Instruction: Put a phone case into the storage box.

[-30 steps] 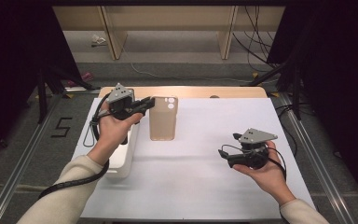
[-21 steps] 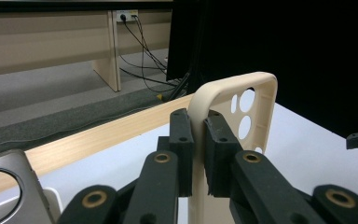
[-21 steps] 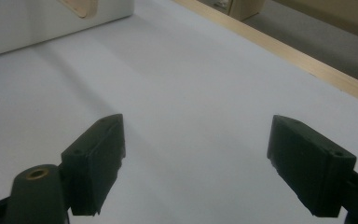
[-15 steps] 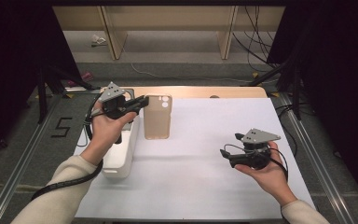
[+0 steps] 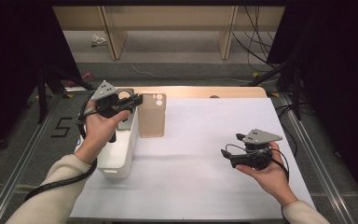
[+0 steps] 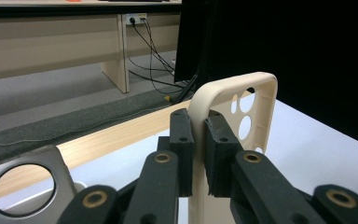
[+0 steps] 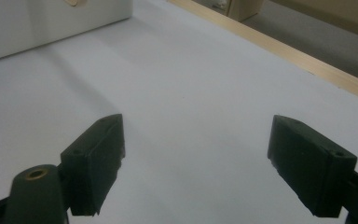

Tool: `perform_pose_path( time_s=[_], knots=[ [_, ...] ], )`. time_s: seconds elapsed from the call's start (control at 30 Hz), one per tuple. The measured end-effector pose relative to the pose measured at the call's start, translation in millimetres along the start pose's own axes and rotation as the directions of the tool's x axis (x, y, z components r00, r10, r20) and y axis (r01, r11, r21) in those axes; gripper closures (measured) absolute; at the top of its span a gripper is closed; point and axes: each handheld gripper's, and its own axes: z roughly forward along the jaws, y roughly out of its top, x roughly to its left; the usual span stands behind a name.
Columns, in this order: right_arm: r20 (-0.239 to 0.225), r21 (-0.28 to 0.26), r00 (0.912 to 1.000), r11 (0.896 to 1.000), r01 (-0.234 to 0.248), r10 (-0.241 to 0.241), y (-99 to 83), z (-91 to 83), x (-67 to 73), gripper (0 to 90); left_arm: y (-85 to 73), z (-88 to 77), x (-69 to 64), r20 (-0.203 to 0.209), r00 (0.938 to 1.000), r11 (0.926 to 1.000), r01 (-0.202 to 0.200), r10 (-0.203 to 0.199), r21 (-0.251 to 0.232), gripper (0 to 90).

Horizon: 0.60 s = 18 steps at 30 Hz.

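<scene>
My left gripper [image 6: 198, 154] pinches only the case [image 5: 152, 115] rim at upper left; it could twist loose. My right gripper [image 7: 193, 163] gapes, idle.

I'm working in a lab — black curtains [image 5: 9, 70] flank the white-covered counter [image 5: 200, 154], loose cables [image 5: 251, 42] trail on the floor beyond it.
</scene>
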Motion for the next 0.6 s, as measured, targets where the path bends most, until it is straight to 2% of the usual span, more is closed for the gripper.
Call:
perform_pose_path(
  time_s=[0.6],
  knots=[
    [0.001, -0.004, 0.9999, 1.0, -0.011, 0.011, -0.7, -0.4, -0.9, 18.7, 6.1, -11.5, 16.1, -0.025, 0.9997, 1.0, -0.002, 0.002, -0.008, 82.7]
  ],
)
